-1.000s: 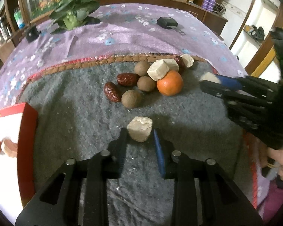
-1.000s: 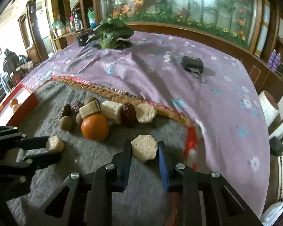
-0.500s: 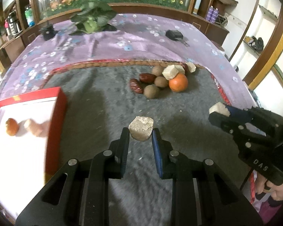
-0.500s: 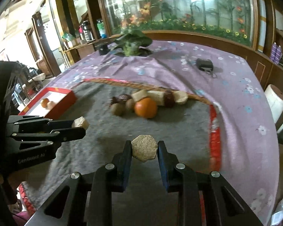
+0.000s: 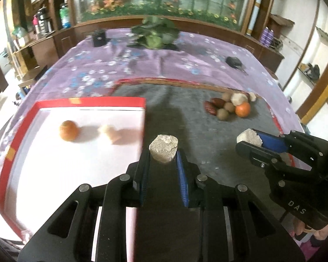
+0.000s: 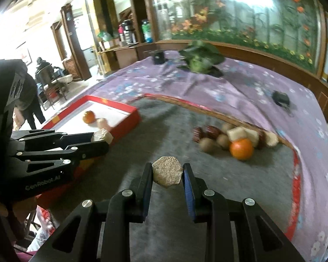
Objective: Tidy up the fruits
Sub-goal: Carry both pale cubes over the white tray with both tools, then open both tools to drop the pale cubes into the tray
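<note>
My left gripper (image 5: 163, 159) is shut on a beige crumbly block (image 5: 163, 148), held above the grey mat by the right edge of the red-rimmed white tray (image 5: 129, 102). The tray holds an orange (image 5: 69, 130) and a pale piece (image 5: 108, 131). My right gripper (image 6: 167, 178) is shut on a beige hexagonal piece (image 6: 167, 174) above the mat. It also shows in the left wrist view (image 5: 249, 140). The fruit pile, with an orange (image 6: 241, 149), red dates (image 6: 207, 131) and brown round fruits (image 6: 207, 145), lies on the mat's far right.
A grey felt mat (image 5: 185, 118) lies on a purple flowered tablecloth (image 5: 142, 61). A green plant (image 5: 155, 35), a black cup (image 5: 99, 37) and a small black device (image 5: 233, 61) stand farther back. A person stands at the far left of the right wrist view (image 6: 30, 100).
Both grippers have swung left, away from the fruit pile, each holding its piece. The tray is now much closer to my left gripper.
</note>
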`<action>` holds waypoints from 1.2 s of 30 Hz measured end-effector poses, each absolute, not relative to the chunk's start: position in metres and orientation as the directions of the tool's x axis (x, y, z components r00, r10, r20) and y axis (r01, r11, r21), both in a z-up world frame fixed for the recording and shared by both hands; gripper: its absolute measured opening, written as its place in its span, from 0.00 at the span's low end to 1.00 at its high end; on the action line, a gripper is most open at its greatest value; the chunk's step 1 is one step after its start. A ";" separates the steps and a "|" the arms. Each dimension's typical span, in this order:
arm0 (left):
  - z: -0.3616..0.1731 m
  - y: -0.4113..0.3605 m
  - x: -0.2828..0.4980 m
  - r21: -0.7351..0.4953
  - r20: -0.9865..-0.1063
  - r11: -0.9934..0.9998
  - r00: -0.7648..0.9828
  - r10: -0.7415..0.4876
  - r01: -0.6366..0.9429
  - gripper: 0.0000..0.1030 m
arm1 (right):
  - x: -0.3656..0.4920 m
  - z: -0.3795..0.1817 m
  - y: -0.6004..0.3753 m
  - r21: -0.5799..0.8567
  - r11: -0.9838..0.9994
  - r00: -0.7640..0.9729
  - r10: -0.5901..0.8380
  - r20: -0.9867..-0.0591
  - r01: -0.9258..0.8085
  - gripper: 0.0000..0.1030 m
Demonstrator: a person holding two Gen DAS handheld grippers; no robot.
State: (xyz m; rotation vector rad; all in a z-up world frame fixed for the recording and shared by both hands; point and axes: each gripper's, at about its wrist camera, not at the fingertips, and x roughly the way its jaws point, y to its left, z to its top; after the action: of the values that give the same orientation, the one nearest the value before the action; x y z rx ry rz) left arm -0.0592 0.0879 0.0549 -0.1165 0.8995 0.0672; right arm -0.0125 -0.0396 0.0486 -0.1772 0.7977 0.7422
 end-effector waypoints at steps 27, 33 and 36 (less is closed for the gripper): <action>0.034 0.209 -0.084 -0.095 -0.816 0.935 0.564 0.124 -0.343 0.23 | -0.027 0.038 0.121 0.079 0.528 0.287 0.574 -0.767 -0.845 0.25; 0.025 0.214 -0.083 -0.103 -0.836 0.928 0.536 0.114 -0.357 0.23 | -0.021 0.021 0.136 0.071 0.528 0.268 0.537 -0.800 -0.846 0.25; 0.023 0.214 -0.082 -0.110 -0.843 0.924 0.527 0.109 -0.366 0.23 | -0.022 0.015 0.138 0.063 0.529 0.269 0.526 -0.807 -0.846 0.25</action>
State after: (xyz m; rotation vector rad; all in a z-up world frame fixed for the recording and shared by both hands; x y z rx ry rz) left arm -0.0822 0.2142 0.0227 -0.2892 0.9784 0.2885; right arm -0.0215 0.1382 0.0149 -0.4228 0.8889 0.9628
